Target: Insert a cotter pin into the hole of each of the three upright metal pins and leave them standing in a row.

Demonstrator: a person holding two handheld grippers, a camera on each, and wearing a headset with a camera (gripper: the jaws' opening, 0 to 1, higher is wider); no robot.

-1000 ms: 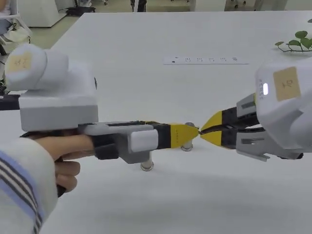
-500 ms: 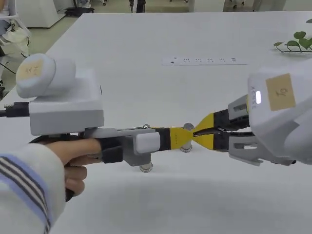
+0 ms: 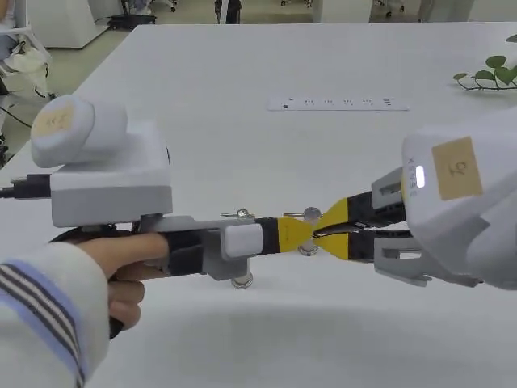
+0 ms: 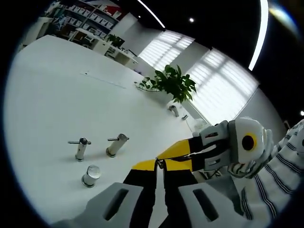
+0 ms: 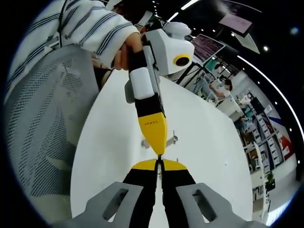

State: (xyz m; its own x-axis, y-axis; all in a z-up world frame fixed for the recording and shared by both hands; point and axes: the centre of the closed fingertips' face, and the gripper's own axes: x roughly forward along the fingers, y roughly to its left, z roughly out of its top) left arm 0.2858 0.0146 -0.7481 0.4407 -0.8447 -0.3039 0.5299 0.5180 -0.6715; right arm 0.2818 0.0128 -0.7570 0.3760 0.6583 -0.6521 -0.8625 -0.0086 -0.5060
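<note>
Between both grippers' fingers (image 3: 292,231), cotter pin (image 4: 160,164)

The right gripper (image 3: 317,234) has come toward the left gripper (image 3: 309,231), whose tip has drawn back, so their meeting tips now hang right over the pin (image 3: 308,248) that a second ago sat under the left gripper's yellow tip. A second pin (image 3: 243,213), with a cotter (image 3: 229,215) through it, now shows just past the left gripper's body, which hid it before.
</note>
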